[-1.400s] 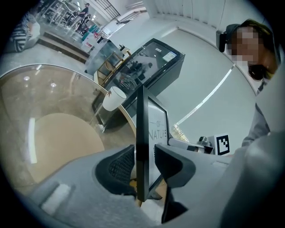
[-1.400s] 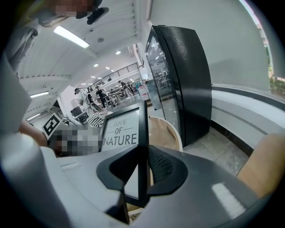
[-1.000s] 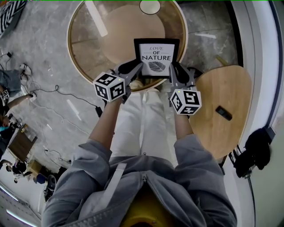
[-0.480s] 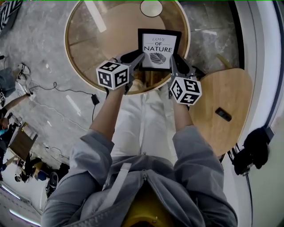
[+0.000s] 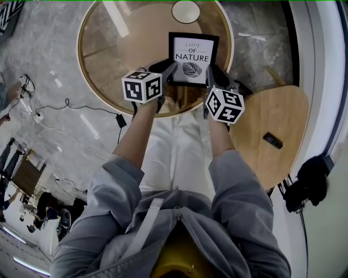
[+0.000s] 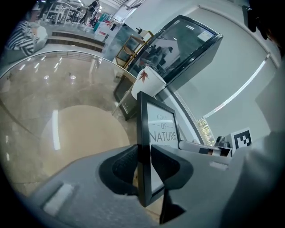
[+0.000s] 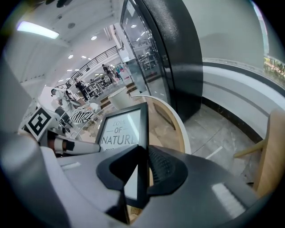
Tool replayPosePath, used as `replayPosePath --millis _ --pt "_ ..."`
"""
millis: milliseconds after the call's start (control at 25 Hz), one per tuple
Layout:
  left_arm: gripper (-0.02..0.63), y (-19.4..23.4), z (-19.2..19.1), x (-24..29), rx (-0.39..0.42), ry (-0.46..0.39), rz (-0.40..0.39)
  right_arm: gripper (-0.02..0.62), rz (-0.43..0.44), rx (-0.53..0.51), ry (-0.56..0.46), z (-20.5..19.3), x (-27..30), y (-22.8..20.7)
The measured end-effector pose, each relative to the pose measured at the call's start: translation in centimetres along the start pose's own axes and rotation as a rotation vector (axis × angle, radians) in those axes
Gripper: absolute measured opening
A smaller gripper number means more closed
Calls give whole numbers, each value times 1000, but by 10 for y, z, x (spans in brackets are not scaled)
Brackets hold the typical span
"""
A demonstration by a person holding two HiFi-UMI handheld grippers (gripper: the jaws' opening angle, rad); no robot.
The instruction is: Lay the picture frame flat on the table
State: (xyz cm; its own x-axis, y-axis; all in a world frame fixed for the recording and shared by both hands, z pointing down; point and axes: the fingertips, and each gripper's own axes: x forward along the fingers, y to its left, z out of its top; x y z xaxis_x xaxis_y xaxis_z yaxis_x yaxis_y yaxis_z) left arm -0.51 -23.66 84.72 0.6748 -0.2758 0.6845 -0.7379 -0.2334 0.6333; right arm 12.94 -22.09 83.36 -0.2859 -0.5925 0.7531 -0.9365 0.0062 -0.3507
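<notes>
The picture frame (image 5: 193, 58) is black with a white "LOVE OF NATURE" print and faces up over the near side of the round glass table (image 5: 109, 32). My left gripper (image 5: 169, 69) has the frame's left edge between its jaws. These jaws are opening, though both pads still look to be against the frame (image 6: 160, 129) in the left gripper view, where the left gripper (image 6: 144, 156) straddles it. My right gripper (image 5: 212, 73) is shut on the right edge, and its own view shows the frame (image 7: 118, 129) pinched by the right gripper (image 7: 143, 160). Whether the frame rests on the glass is hidden.
A white cup (image 5: 185, 10) stands at the table's far edge beyond the frame. A wooden side table (image 5: 272, 125) at the right carries a small black object (image 5: 273, 140). Cables (image 5: 81, 108) lie on the grey floor at the left. The person's legs are under the table's near rim.
Both grippers have carried the frame a little farther from the person, over the table. The left marker cube has turned slightly.
</notes>
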Motion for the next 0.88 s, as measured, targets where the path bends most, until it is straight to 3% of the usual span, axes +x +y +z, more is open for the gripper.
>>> replayPosePath --millis 320,480,880 --pt "109 10 -2 6 -19 48 100 72 -31 58 55 -9 6 -6" --pt "155 8 7 0 -6 12 109 101 -74 30 52 -7 1 -4" --pt "137 -28 23 -37 88 -40 119 61 -77 13 0 17 -43 7"
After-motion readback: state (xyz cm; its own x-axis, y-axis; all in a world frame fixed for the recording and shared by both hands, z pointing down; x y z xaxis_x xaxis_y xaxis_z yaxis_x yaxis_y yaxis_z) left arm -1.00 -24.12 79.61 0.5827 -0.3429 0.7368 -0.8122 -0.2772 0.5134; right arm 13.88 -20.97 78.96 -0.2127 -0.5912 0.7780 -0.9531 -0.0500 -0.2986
